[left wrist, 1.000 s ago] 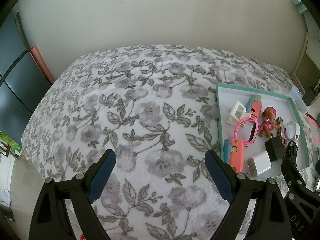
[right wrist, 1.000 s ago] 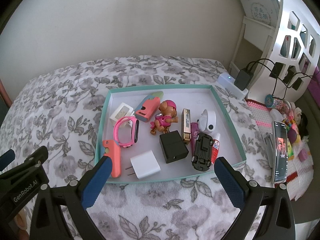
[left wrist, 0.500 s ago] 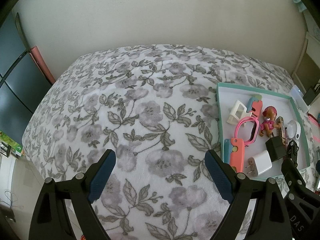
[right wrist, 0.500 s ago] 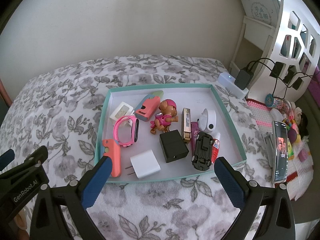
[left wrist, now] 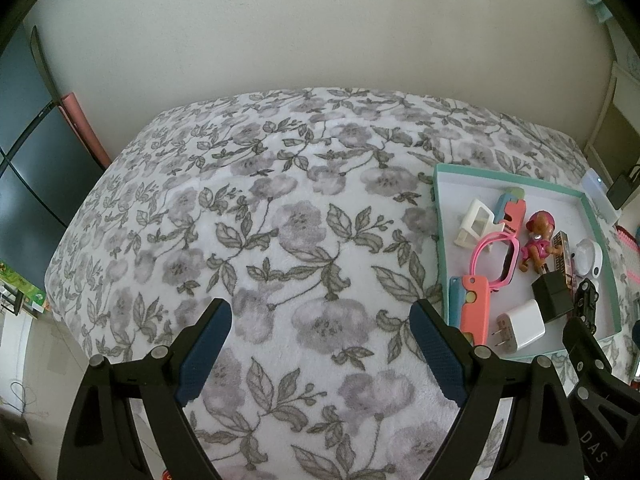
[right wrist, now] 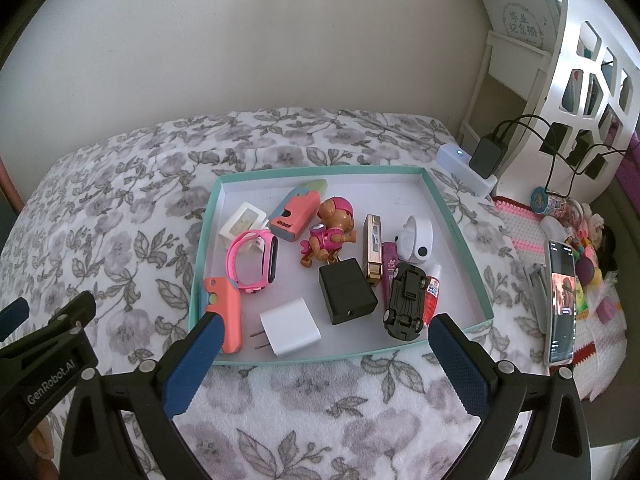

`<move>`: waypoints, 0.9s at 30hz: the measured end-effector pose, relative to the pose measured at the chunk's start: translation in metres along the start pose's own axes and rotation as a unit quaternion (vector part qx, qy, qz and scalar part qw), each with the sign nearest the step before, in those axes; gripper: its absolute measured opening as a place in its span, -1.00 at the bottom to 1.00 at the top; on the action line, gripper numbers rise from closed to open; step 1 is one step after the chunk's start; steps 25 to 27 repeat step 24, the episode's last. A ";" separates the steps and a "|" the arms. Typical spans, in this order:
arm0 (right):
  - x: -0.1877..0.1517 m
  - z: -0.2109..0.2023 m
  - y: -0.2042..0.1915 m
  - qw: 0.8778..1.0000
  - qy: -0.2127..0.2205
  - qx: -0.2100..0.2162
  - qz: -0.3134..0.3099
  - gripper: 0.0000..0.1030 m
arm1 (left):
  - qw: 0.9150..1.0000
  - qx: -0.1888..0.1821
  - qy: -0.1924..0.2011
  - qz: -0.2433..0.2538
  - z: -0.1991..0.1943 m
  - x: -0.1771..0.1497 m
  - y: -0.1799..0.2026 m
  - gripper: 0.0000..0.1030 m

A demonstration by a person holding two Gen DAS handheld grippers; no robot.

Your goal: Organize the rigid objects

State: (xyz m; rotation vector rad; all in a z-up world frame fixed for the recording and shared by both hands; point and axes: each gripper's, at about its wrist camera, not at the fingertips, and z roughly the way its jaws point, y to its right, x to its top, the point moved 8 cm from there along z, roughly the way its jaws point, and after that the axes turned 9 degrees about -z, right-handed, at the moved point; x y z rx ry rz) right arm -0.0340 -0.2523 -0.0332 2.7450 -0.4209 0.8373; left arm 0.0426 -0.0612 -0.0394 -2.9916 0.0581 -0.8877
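A teal-rimmed shallow box [right wrist: 456,240] [left wrist: 440,216] lies on a floral blanket and holds several small things: a white plug [right wrist: 290,332], a black charger cube [right wrist: 347,290], an upturned black toy car [right wrist: 405,300], a pink watch [right wrist: 252,260], a pink toy dog [right wrist: 330,230] and a coral case [right wrist: 224,312]. My right gripper [right wrist: 322,356] hovers open over the box's near edge, nothing between its fingers. My left gripper [left wrist: 320,344] hangs open above bare blanket, left of the box.
The floral blanket [left wrist: 280,220] covers a bed against a pale wall. At the right stand a white openwork shelf [right wrist: 580,92], a power strip with a black adapter [right wrist: 486,158], a propped phone [right wrist: 562,300] and small toys. A dark cabinet [left wrist: 28,160] stands left.
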 end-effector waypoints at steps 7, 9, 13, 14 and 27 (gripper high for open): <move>-0.001 0.001 -0.001 1.000 -0.001 0.000 0.000 1.00 | 1.000 0.001 -0.002 0.000 0.001 -0.001 -0.002 0.77; -0.002 0.000 0.000 1.000 -0.001 0.000 0.000 1.00 | 1.000 0.000 -0.002 0.000 0.001 -0.001 -0.004 0.77; -0.001 0.000 0.000 1.000 -0.002 0.000 0.000 1.00 | 1.000 0.000 -0.002 0.001 0.002 -0.001 -0.004 0.77; 0.000 0.002 -0.001 1.000 -0.003 0.000 -0.001 1.00 | 1.000 0.000 -0.003 0.002 0.002 -0.001 -0.003 0.77; -0.001 0.002 -0.001 1.000 -0.003 0.000 -0.001 1.00 | 1.000 -0.002 0.003 0.015 -0.002 -0.003 -0.003 0.77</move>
